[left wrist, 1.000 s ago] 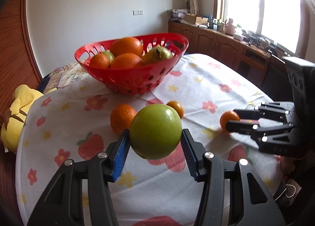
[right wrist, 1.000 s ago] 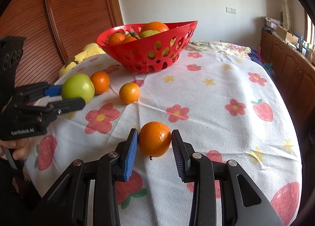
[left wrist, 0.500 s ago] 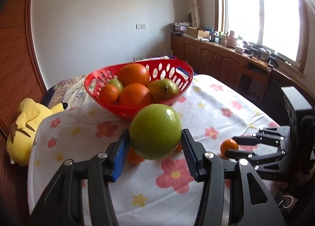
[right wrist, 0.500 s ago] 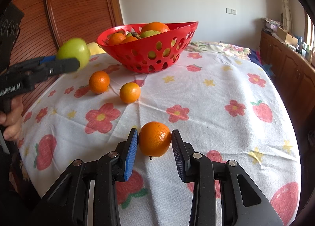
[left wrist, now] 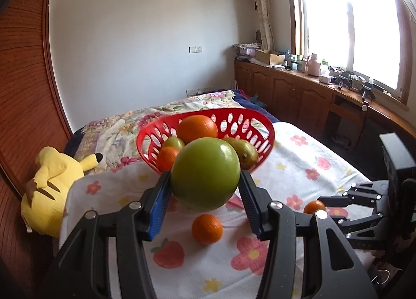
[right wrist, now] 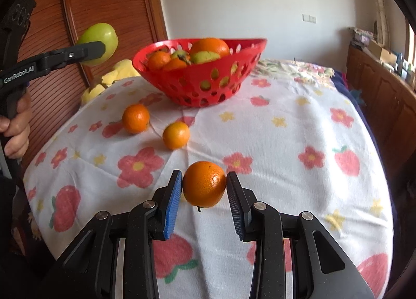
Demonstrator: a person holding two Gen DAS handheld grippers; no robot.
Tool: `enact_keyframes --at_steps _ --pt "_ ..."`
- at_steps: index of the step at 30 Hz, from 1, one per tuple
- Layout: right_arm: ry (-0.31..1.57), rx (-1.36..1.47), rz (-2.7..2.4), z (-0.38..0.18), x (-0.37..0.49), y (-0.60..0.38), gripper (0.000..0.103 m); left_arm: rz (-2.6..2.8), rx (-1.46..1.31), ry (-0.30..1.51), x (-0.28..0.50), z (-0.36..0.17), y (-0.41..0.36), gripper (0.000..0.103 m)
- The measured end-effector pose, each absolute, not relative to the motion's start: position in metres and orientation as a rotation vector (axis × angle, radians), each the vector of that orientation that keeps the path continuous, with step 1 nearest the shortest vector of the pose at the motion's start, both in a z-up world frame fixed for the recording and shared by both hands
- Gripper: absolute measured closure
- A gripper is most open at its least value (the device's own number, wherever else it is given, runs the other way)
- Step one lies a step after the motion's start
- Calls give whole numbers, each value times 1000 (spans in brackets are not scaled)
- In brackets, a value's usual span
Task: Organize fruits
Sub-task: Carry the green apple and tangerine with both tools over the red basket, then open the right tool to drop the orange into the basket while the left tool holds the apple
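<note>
Two loose oranges [right wrist: 135, 118] [right wrist: 176, 135] sit on the cloth between the grippers and the red basket [right wrist: 200, 88]. The right wrist view shows the left gripper [left wrist: 205, 189] clamping the green apple [left wrist: 205, 172], now lifted above basket height. The right gripper [right wrist: 204, 189] brackets an orange [right wrist: 204, 184]; whether it grips is unclear.

A glossy green apple [left wrist: 205, 172] sits between blue-padded black fingers [left wrist: 158, 208]. At twelve o'clock behind it, a bright red perforated basket [left wrist: 249, 127] holds orange and yellow-green fruit. The tablecloth [right wrist: 286, 148] is white, printed with pink flowers, red strawberries and yellow stars. Three oranges [right wrist: 135, 118] on it are deep orange. At nine o'clock lies a yellow plush toy [left wrist: 49, 182] with brown markings, against reddish-brown wood panelling [left wrist: 23, 85].
</note>
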State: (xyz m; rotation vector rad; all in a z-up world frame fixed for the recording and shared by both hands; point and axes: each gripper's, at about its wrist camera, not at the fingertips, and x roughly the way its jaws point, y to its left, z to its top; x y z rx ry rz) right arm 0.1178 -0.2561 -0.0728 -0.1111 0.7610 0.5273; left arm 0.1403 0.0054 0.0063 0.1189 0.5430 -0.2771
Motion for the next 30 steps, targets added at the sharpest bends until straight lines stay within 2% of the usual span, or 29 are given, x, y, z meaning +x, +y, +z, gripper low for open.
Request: enact_keyframes --at_steps 18,30 --pt "573 -147 528 21 179 -249 68 -257 123 551 201 5 17 52" --pt "590 -193 543 12 244 -225 68 -268 108 613 242 -27 13 52"
